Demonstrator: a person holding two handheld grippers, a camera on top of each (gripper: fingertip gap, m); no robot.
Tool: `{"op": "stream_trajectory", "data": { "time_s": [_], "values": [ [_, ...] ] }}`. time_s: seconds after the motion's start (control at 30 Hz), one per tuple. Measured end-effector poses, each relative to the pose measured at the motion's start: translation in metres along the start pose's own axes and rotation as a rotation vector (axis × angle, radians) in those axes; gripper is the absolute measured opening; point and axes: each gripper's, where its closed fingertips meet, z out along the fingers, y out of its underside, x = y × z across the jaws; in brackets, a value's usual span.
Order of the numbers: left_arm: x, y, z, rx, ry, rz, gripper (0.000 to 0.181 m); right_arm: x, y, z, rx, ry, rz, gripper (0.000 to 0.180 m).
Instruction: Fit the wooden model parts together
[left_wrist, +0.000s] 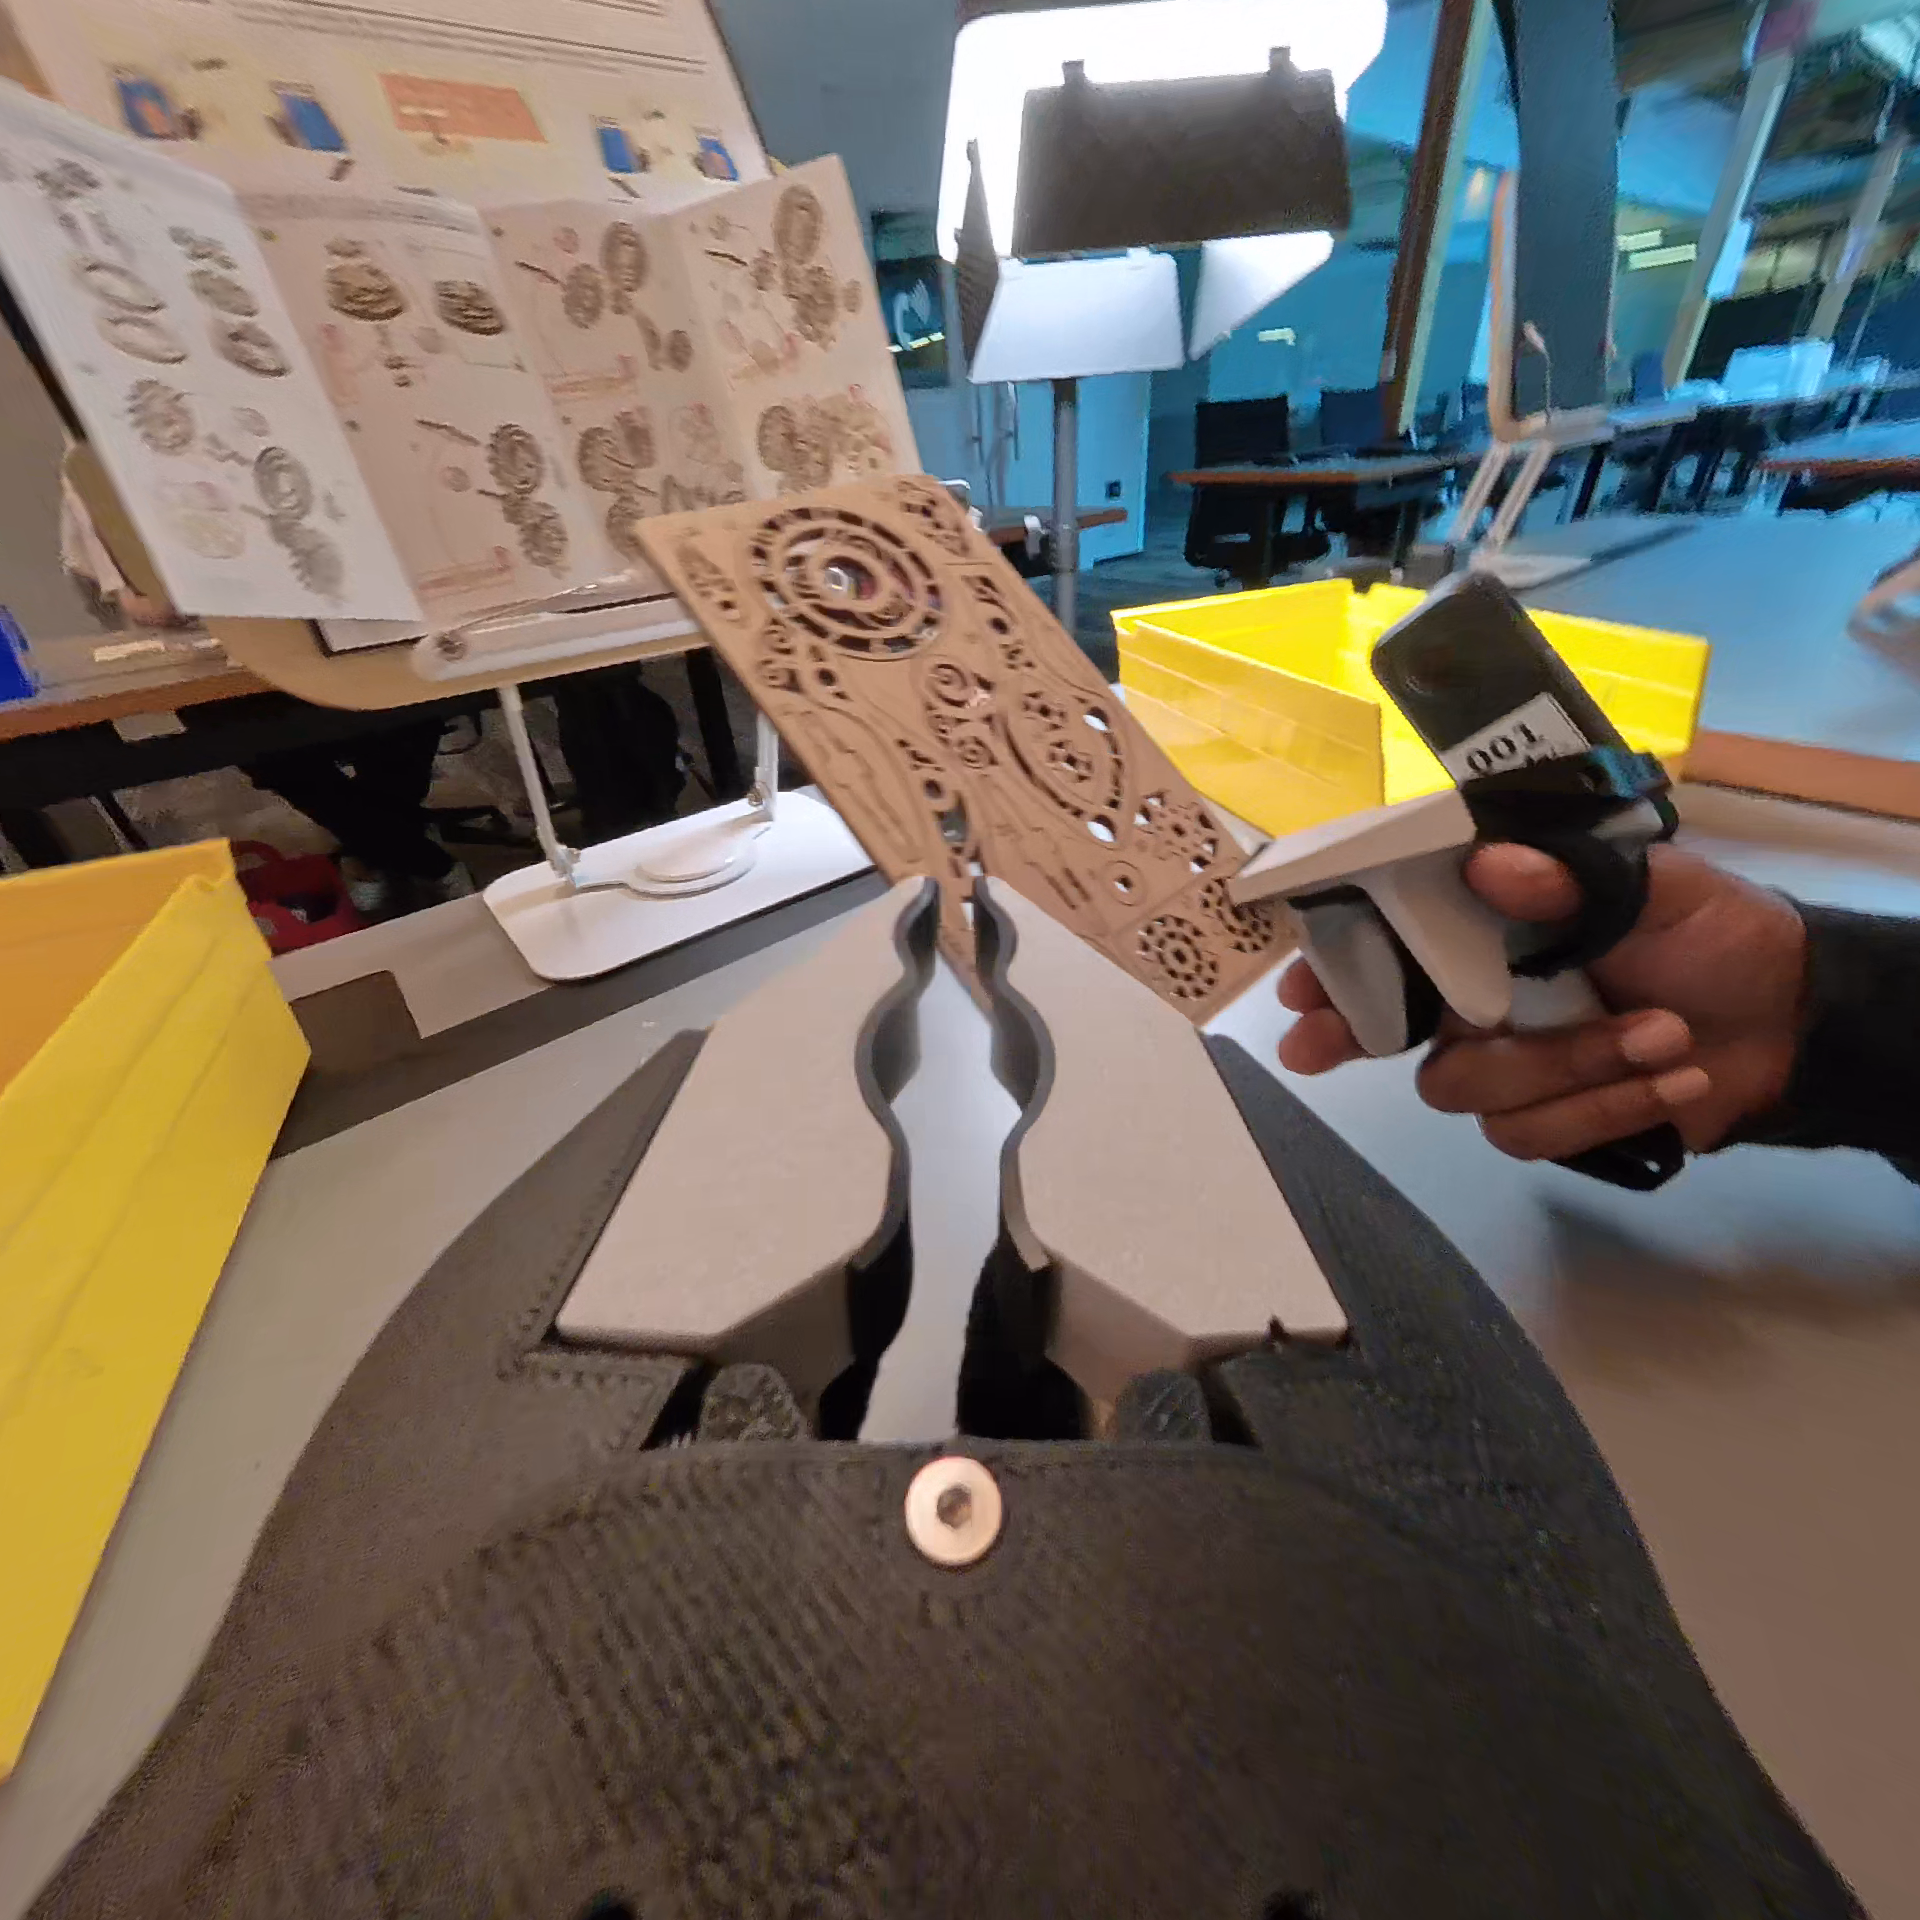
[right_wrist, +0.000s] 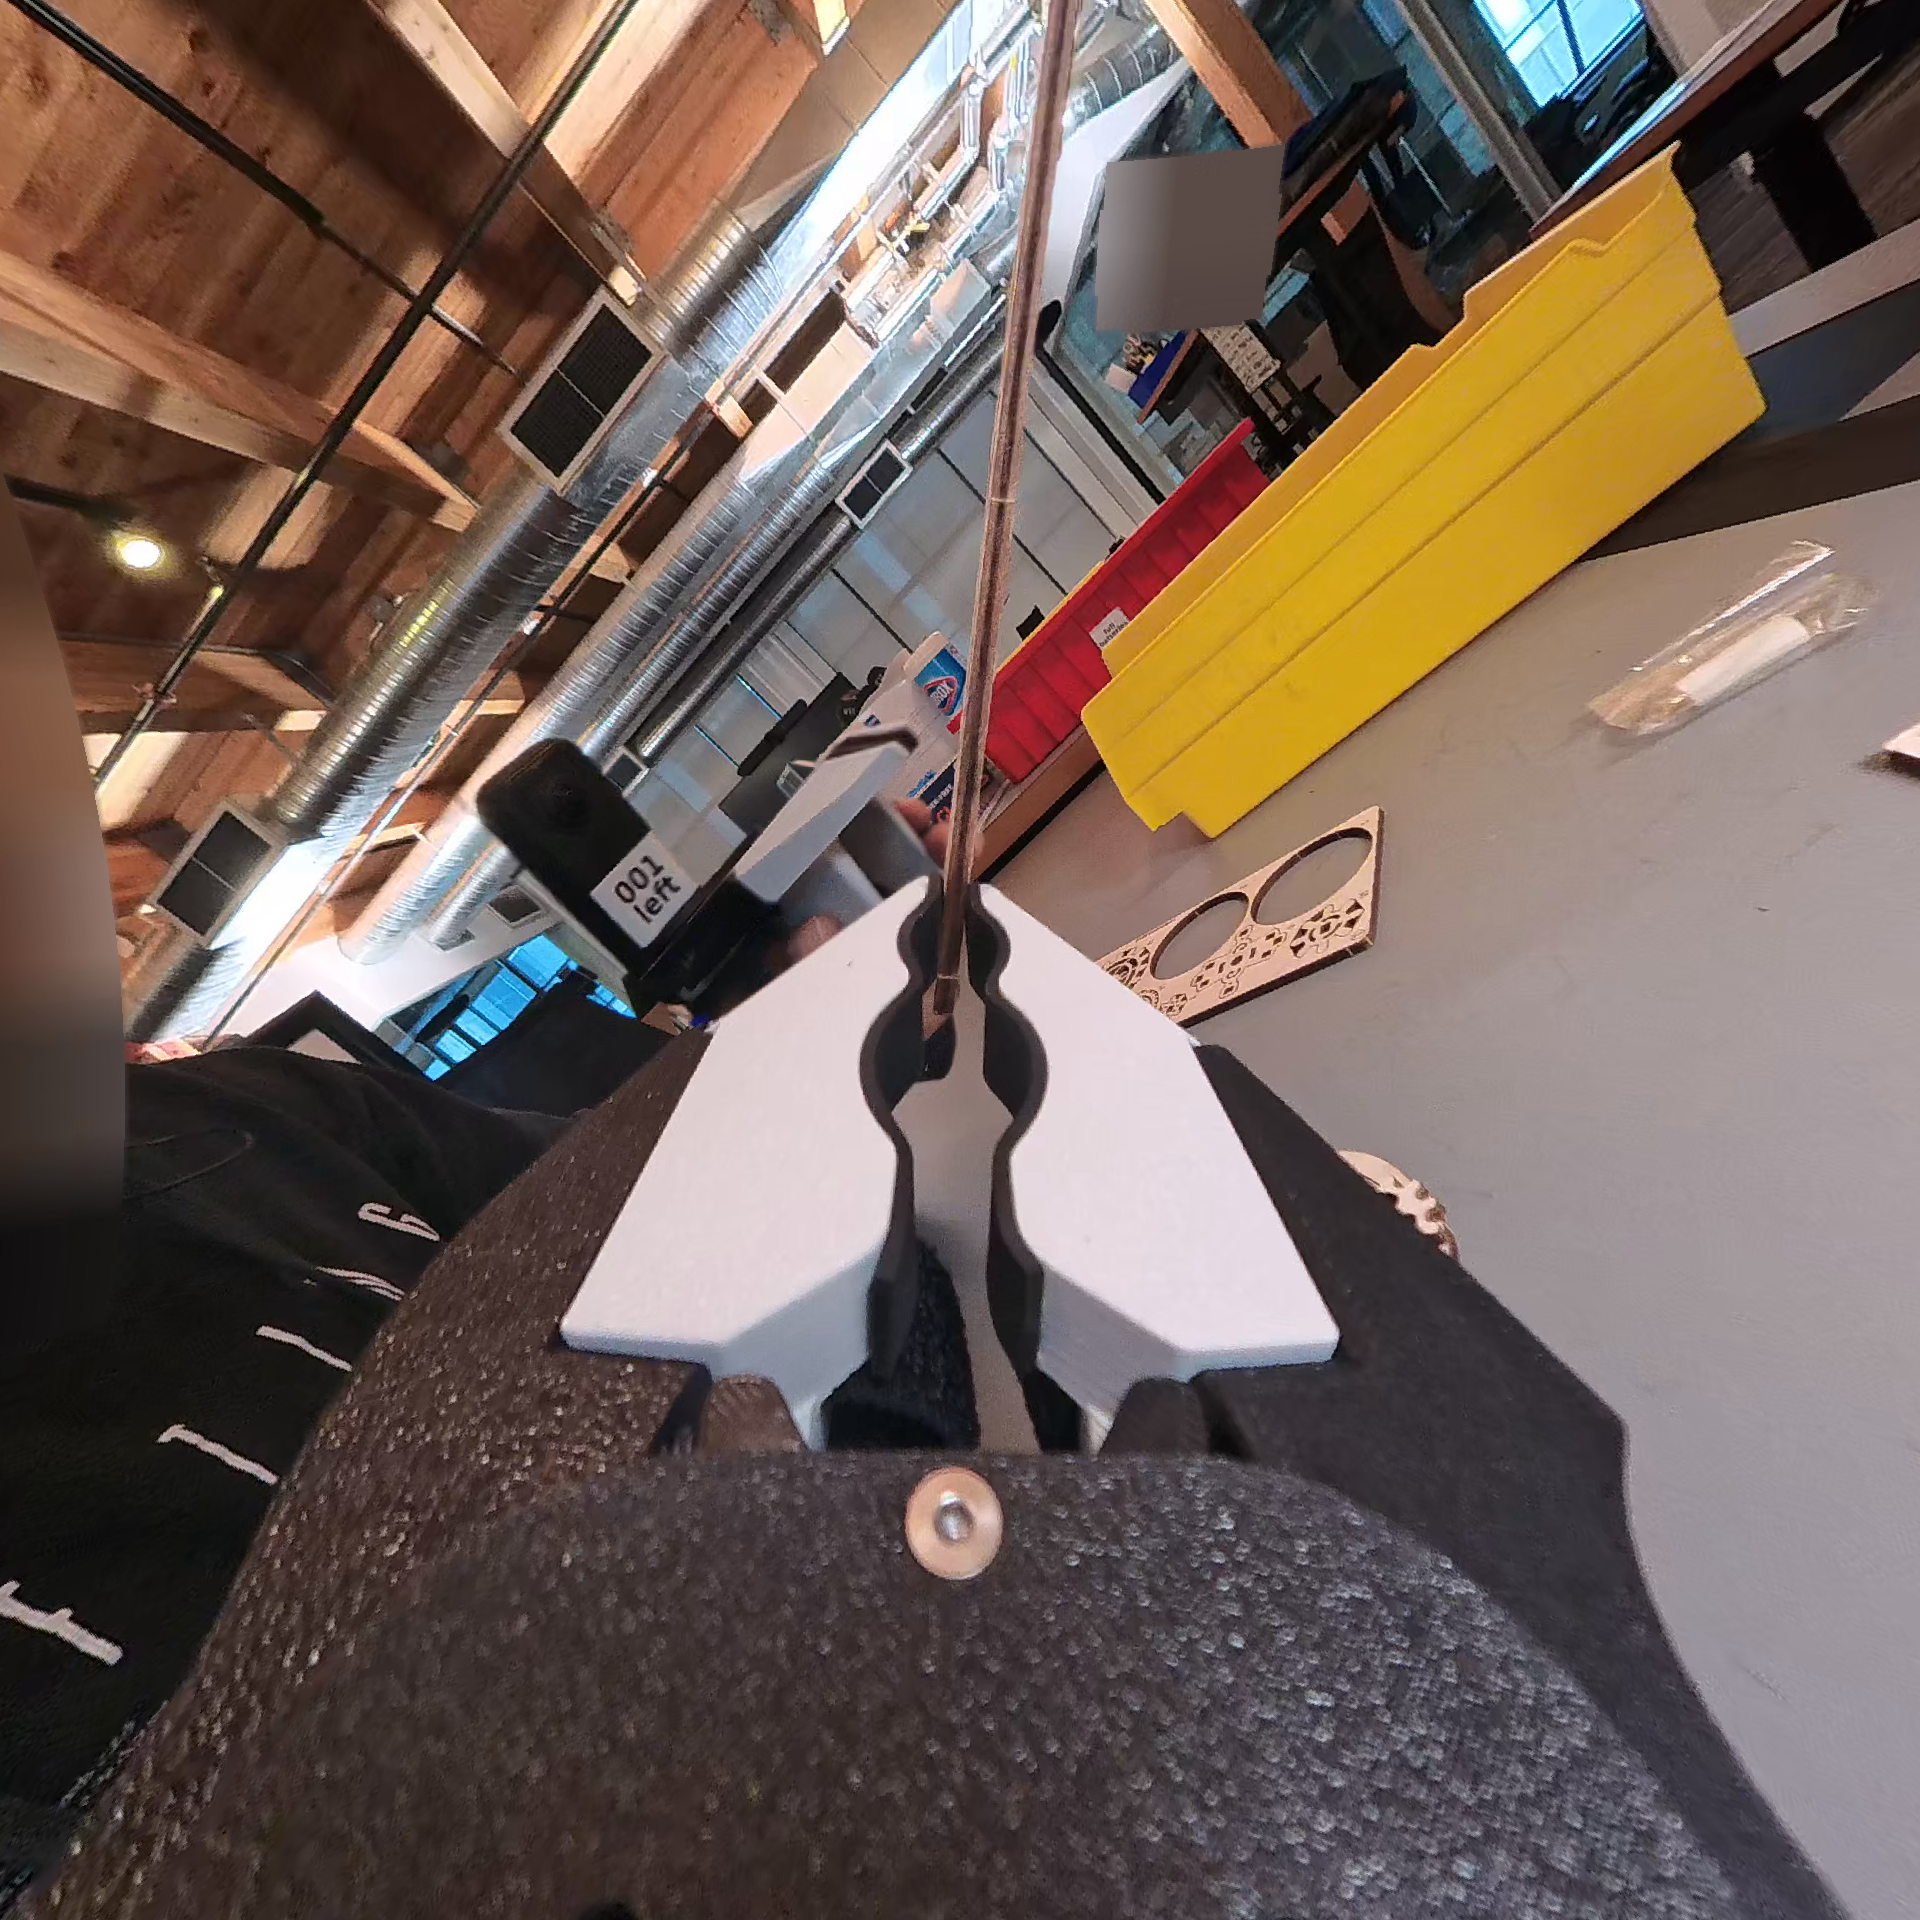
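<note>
- Nearest my left wrist view, the left gripper (left_wrist: 954, 896) pinches the lower edge of the wooden sheet (left_wrist: 935, 707), jaws nearly together on it.
- That laser-cut sheet tilts up toward the frame's centre, off the table (left_wrist: 1558, 1299).
- At right of that frame, the right gripper (left_wrist: 1262, 894) clamps the sheet's lower right corner, held by a hand (left_wrist: 1558, 1029).
- From the right wrist view I see the sheet edge-on, a thin line rising to the top edge.
- A second wooden panel (right_wrist: 1247, 935) lies flat at centre right, near a yellow bin (right_wrist: 1403, 582).
- Open grey tabletop fills the lower right; an instruction booklet (left_wrist: 416, 364) stands upper left.
</note>
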Motion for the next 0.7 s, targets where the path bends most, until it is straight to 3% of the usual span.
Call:
{"op": "stream_trajectory", "data": {
  "time_s": [0.1, 0.2, 0.3, 0.4, 0.5, 0.7],
  "values": [
    [-0.009, 0.004, 0.001, 0.012, 0.05, -0.152, 0.029, 0.0, 0.001, 0.0, -0.005, -0.002, -0.006, 0.001],
    [0.004, 0.019, 0.007, -0.057, 0.216, -0.369, 0.049, -0.001, 0.002, 0.001, -0.009, -0.009, -0.008, 0.001],
    [0.018, 0.017, 0.006, -0.031, 0.396, -0.6, 0.032, -0.003, 0.003, 0.001, -0.014, -0.016, -0.011, 0.001],
    [0.013, 0.016, 0.005, -0.012, 0.464, -0.787, 0.006, -0.003, 0.003, 0.001, -0.018, -0.018, -0.018, 0.001],
    [0.012, 0.017, 0.004, -0.016, 0.519, -0.914, 0.002, -0.001, 0.003, 0.001, -0.021, -0.011, -0.024, 0.001],
    [0.001, 0.019, 0.005, -0.024, 0.46, -0.83, 0.001, 0.013, -0.012, -0.008, 0.056, 0.07, -0.037, 0.012]
  ]
}}
